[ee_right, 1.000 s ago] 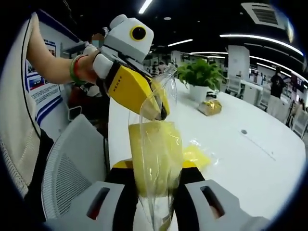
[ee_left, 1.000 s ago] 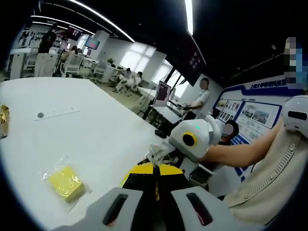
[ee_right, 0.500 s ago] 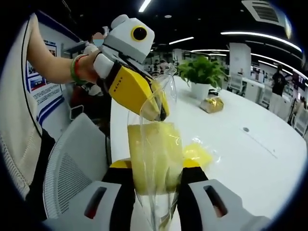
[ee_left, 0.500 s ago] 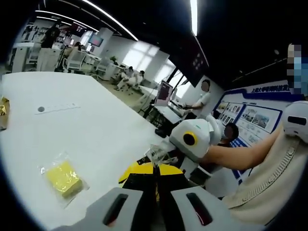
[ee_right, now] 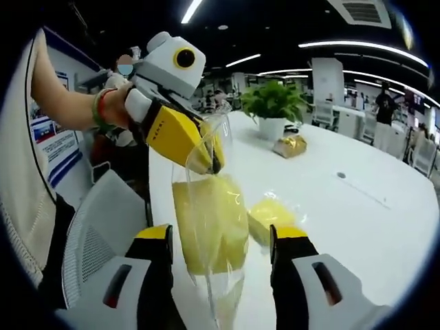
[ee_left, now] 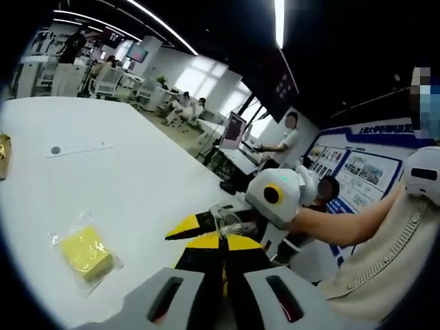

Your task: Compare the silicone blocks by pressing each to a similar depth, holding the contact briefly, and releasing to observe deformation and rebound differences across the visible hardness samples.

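Observation:
A clear plastic bag holding a yellow silicone block point(ee_right: 210, 223) hangs over the white table's near edge. My left gripper point(ee_right: 208, 163) is shut on the bag's top edge from above; in the left gripper view its jaws point(ee_left: 221, 251) are pressed together on the thin plastic. On either side of the bag my right gripper point(ee_right: 221, 235) stands open, its jaws apart from the plastic. It also appears in the left gripper view point(ee_left: 218, 223). A second bagged yellow block point(ee_left: 82, 249) lies flat on the table point(ee_left: 137, 179), also seen in the right gripper view point(ee_right: 271, 213).
A potted plant point(ee_right: 271, 106) and a gold packet point(ee_right: 289, 146) stand farther along the table. A white mesh chair point(ee_right: 96, 230) is at the table's edge below my grippers. A person's arm point(ee_left: 344, 223) holds the right gripper. People sit at desks in the background.
My right gripper has opened and let go of the bag, which now hangs from the left gripper alone. Both views have shifted slightly.

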A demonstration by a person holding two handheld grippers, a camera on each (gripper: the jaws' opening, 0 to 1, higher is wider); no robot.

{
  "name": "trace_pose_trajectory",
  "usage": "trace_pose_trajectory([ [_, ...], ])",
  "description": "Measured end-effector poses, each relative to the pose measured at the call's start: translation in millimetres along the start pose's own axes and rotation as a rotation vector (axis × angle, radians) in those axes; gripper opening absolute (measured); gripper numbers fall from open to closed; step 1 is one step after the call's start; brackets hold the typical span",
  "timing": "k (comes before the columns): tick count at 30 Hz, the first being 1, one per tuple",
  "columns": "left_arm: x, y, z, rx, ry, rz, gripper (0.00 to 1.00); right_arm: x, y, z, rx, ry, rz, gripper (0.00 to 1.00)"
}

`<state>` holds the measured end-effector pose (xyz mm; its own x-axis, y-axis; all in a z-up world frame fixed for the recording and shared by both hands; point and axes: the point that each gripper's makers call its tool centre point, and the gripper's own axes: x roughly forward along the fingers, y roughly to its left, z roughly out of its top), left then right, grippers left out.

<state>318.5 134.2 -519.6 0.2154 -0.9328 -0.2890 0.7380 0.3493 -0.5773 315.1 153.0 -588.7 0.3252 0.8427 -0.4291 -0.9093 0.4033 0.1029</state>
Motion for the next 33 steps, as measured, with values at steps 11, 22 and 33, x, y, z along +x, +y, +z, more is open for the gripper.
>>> trace_pose_trajectory([
  [11, 21.8, 14.6, -10.6, -0.070, -0.011, 0.021, 0.00, -62.2, -18.1, -20.9, 0.184, -0.113, -0.198, 0.75],
  [22, 73.9, 40.8, -14.9, -0.131, -0.063, 0.057, 0.00, -135.0, -25.2, -85.5, 0.388, -0.139, -0.396, 0.79],
  [33, 132.5, 72.1, -3.9, -0.260, -0.166, 0.051, 0.00, -151.4, -11.6, -121.0, 0.525, -0.112, -0.463, 0.80],
])
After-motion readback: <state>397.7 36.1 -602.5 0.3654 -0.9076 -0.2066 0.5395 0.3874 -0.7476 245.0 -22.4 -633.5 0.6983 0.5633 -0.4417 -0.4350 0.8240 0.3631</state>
